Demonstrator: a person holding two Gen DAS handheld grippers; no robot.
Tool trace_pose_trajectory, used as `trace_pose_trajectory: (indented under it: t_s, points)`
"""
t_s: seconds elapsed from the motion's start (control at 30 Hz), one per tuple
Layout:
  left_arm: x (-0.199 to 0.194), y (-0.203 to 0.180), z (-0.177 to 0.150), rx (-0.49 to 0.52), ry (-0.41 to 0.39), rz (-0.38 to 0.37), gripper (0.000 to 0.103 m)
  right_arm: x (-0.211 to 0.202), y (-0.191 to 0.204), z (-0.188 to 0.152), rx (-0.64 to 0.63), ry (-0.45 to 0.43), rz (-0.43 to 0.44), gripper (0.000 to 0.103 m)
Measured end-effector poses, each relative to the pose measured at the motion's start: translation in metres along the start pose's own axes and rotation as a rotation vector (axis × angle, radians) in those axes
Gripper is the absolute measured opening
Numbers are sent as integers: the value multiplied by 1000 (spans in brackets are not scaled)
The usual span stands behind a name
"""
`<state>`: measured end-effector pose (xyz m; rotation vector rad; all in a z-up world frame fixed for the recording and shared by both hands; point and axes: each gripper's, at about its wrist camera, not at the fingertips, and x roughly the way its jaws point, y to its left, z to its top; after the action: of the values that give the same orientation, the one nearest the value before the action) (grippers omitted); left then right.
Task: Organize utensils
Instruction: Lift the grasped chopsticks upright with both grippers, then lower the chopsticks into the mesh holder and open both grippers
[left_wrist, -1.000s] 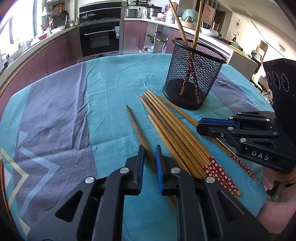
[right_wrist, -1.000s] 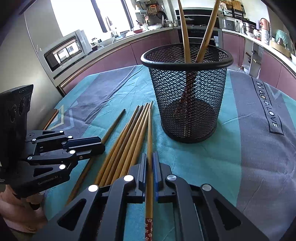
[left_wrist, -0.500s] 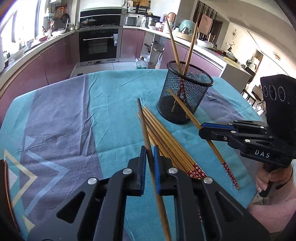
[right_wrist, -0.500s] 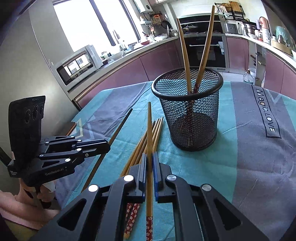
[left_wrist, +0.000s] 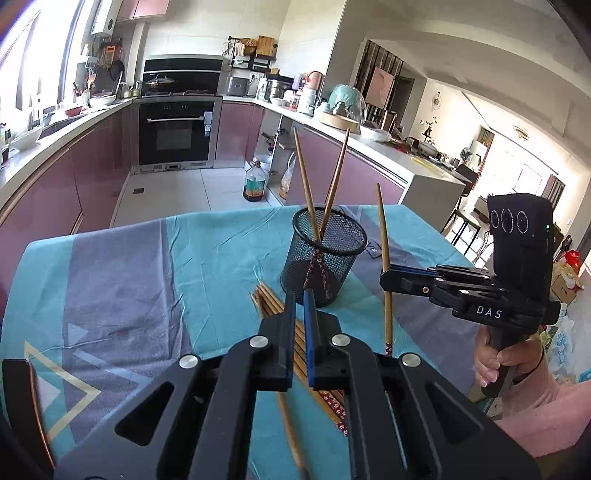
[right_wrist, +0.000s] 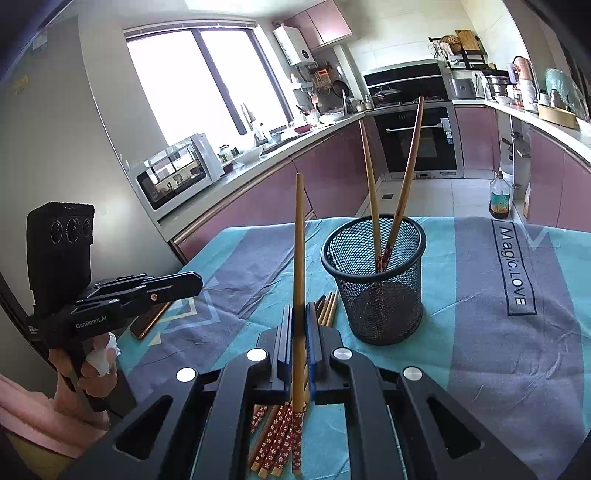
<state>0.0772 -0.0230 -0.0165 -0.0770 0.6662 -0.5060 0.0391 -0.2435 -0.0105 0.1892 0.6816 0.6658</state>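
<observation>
Chopsticks are the issue here, one in each gripper, and the cup (right_wrist: 373, 280) lies ahead of both. My right gripper (right_wrist: 298, 332) is clamped tight on a chopstick (right_wrist: 299, 258) that stands nearly upright, thin end up, patterned end hanging below the jaws. From the right wrist view the cup sits just ahead and to the right of that stick, its rim about level with the stick's middle. So the long axis already runs close to the cup's own, and the patterned end looks as if it must clear the rim before it can drop in.

My left gripper (left_wrist: 300, 314) is also fully closed. I see a wooden shaft (left_wrist: 291, 439) trailing below its jaws in the left wrist view, blurred, so I think it grips a chopstick there, but I cannot see the upper part of it. In that view the cup (left_wrist: 325, 258) stands straight ahead past the fingertips.

Two chopsticks (right_wrist: 391, 192) already lean crossed inside the cup. More lie bundled on the cloth (right_wrist: 498, 350) between the grippers and the cup.

I judge the right hand nearer and better lined up to go first.
</observation>
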Motion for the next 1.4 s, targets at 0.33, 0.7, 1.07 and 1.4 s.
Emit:
trace_pose_trajectory:
  t_s: [0.33, 0.7, 1.07, 1.4]
  points:
    - [47, 4, -23, 32, 158, 94, 20, -7, -6, 2, 8, -13, -6, 5]
    - [101, 10, -53, 76, 301, 188, 24, -3, -6, 3, 7, -6, -15, 5]
    - [105, 9, -47, 42, 275, 215, 8, -2, -5, 5, 3, -12, -19, 5]
    - [43, 8, -17, 32, 131, 101, 7, -12, -4, 13, -15, -51, -17, 5]
